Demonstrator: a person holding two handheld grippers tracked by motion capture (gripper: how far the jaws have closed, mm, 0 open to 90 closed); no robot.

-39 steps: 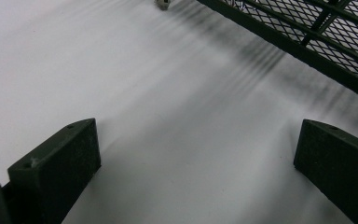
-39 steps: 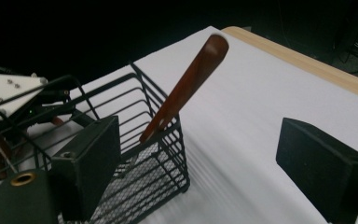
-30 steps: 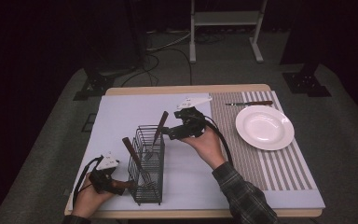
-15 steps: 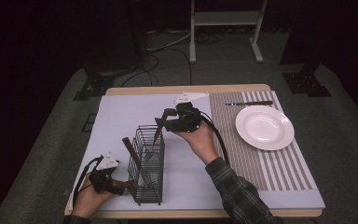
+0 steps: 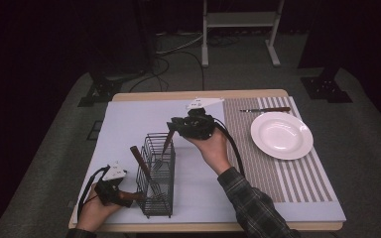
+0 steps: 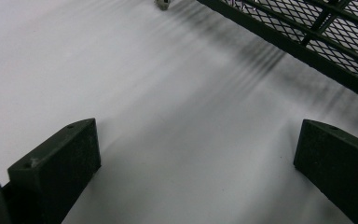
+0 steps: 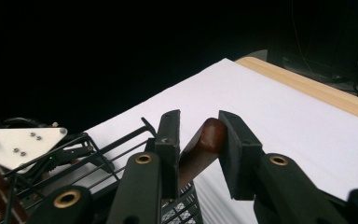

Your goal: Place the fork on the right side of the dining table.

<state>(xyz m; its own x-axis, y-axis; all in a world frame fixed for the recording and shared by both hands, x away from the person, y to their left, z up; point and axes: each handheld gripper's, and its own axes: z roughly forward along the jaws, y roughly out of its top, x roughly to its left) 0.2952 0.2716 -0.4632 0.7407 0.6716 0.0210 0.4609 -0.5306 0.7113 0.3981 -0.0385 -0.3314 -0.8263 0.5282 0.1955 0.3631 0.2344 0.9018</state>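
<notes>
- The right gripper (image 5: 172,125) hangs above the far end of the black wire cutlery basket (image 5: 157,174), just about the middle of the table (image 5: 198,95) in the high view.
- Its two jaws are pressed onto the top of a brown wooden handle (image 7: 200,148); in the right gripper view the rounded handle end sits squeezed between the pads, with the basket's rim right beneath.
- That utensil (image 5: 167,141) leans out of the basket's far compartment, its handle tilting up toward one o'clock, into the gripper.
- A second wooden-handled utensil (image 5: 140,161) stands in the middle of the basket, leaning toward eleven o'clock, and a fork (image 5: 157,161) lies tilted among the wires beside it.
- The left gripper (image 5: 129,196) sits low at about seven o'clock on the table, right against the near left corner of the basket.
- In the left gripper view its jaws stand wide apart with bare white mat (image 6: 168,116) between them, and the basket's mesh wall (image 6: 317,32) crosses the upper right.
- Off at two o'clock a white plate (image 5: 281,135) rests on the striped placemat (image 5: 287,183), well apart from the basket.
- A knife (image 5: 265,109) lies just beyond the plate's far edge.
</notes>
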